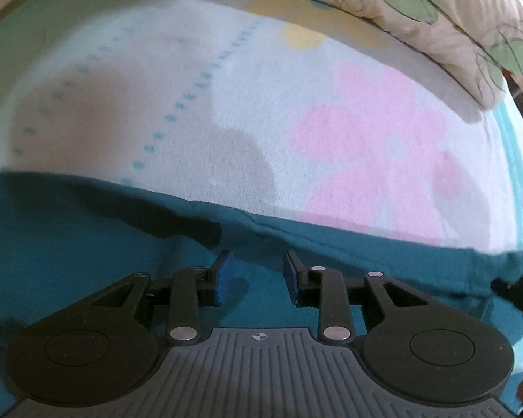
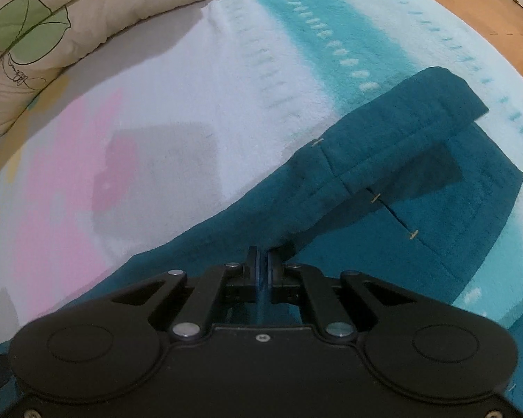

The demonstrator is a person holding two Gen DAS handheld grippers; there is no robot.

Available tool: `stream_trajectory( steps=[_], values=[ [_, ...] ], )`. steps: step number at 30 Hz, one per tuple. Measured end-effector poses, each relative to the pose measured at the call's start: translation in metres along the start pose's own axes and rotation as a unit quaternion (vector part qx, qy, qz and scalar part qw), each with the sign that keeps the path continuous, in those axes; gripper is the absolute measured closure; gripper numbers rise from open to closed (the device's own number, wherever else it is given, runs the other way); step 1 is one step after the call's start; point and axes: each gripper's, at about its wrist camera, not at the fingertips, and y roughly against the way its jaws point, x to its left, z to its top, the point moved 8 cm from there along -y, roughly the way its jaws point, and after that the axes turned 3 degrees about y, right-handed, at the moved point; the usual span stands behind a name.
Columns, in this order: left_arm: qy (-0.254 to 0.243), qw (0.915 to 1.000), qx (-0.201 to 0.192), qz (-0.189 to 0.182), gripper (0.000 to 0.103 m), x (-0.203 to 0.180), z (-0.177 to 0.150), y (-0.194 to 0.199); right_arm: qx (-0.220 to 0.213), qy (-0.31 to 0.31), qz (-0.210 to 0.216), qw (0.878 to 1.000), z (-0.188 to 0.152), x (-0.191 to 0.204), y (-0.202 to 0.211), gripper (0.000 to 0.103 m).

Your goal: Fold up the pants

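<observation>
Right, a wide fleece blanket [image 2: 177,146] covers the bed, pale with pink flower shapes and teal stripes, and a leaf-print pillow [image 2: 52,28] sits at its far edge. Across the near part of the blanket lie the pants [image 2: 418,160], dark teal, spread fairly flat, with the waistband end out to the right in the right wrist view and a flap of cloth already turned over on itself there.

Down to the tools now. The right gripper [image 2: 262,264] has its 2 fingers pressed together on a ridge of the teal cloth, and it looks like a real pinch, the fabric rising toward the tips. The left gripper [image 1: 258,271] hangs spread apart just above the pants near their upper edge, nothing between its blue pads [image 1: 225,278].

My read: the fold is just getting under way, with only 1 side held. To do it well, the left one should drop and close on the cloth at a matching spot along that edge, so both corners travel together. Lift evenly, carry across, keep the edge taut, or the layer will sag and land crooked.
</observation>
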Motion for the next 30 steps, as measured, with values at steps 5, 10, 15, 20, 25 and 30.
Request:
stream_trajectory(
  steps=[5, 10, 15, 20, 25, 30],
  values=[
    [0.041, 0.9991, -0.009, -0.012, 0.072, 0.004, 0.016, -0.005, 0.001, -0.004, 0.006, 1.000, -0.001, -0.005, -0.002, 0.095],
    [0.051, 0.9987, -0.004, -0.005, 0.072, 0.003, 0.021, -0.014, 0.000, -0.001, 0.005, 1.000, -0.003, -0.005, -0.003, 0.095],
    [0.069, 0.9975, 0.003, -0.011, 0.072, 0.003, 0.021, -0.024, 0.002, -0.002, 0.008, 1.000, -0.002, -0.006, -0.004, 0.095],
    [0.083, 0.9964, 0.016, -0.009, 0.072, 0.004, 0.020, -0.038, 0.002, -0.003, 0.010, 1.000, -0.003, -0.006, -0.004, 0.095],
    [0.084, 0.9964, 0.010, -0.012, 0.082, 0.002, 0.026, -0.040, 0.003, -0.005, 0.016, 1.000, -0.003, -0.007, -0.004, 0.095],
    [0.060, 0.9976, -0.033, -0.004, 0.098, -0.002, 0.026, -0.012, -0.001, -0.011, 0.038, 0.999, -0.005, -0.010, 0.009, 0.095]
  ],
)
